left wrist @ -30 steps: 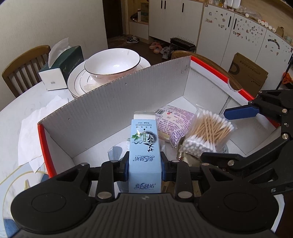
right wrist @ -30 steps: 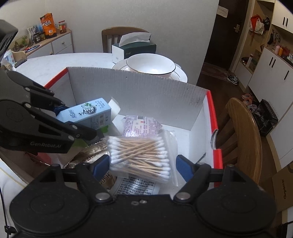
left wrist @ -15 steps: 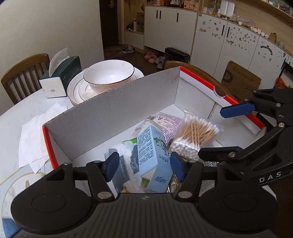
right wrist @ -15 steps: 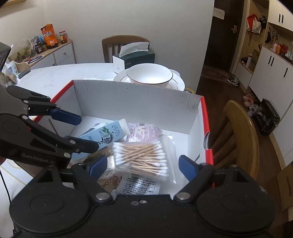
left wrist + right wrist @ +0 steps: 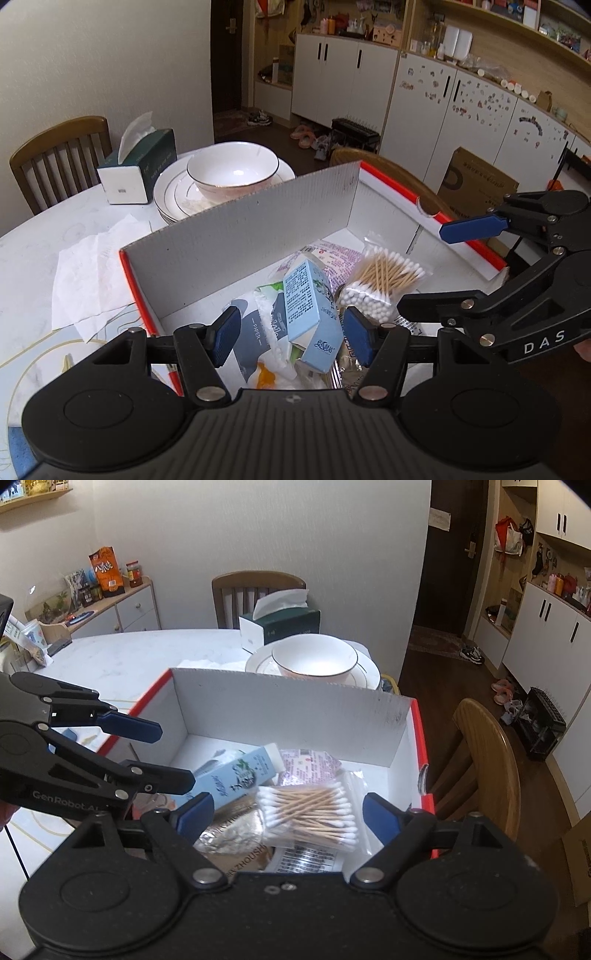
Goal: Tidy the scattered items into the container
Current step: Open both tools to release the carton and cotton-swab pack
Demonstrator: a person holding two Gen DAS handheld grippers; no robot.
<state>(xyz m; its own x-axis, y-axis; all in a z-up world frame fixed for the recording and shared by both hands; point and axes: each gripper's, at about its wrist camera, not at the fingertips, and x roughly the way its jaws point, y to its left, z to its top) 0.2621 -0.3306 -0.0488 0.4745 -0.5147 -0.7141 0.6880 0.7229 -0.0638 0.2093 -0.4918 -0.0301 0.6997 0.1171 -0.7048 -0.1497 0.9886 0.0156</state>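
Left wrist view: the left claw [image 5: 291,341] hovers over the near end of the cardboard box [image 5: 236,236], fingers spread wide and gripping nothing. Off to its left, on the white table [image 5: 33,243], lies a crumpled paper towel [image 5: 92,269]; farther ahead on that side stand a tissue box [image 5: 138,168] and a bowl [image 5: 232,170] resting on stacked plates. Between the blue pads, inside the box, a light blue carton [image 5: 312,314] lies tilted on a pile of packets, touching neither pad. Just ahead and to the right of it sits a bag of cotton swabs [image 5: 384,280], with a pink packet [image 5: 334,258] behind it. The right claw [image 5: 424,266] enters from the right edge.

Right wrist view: the left claw [image 5: 162,751] reaches in from the left. The right claw [image 5: 288,812] is also spread wide and empty above the box [image 5: 295,709], the carton [image 5: 240,775] ahead of its left pad and the swab bag [image 5: 314,814] lying between the pads, clear of both.
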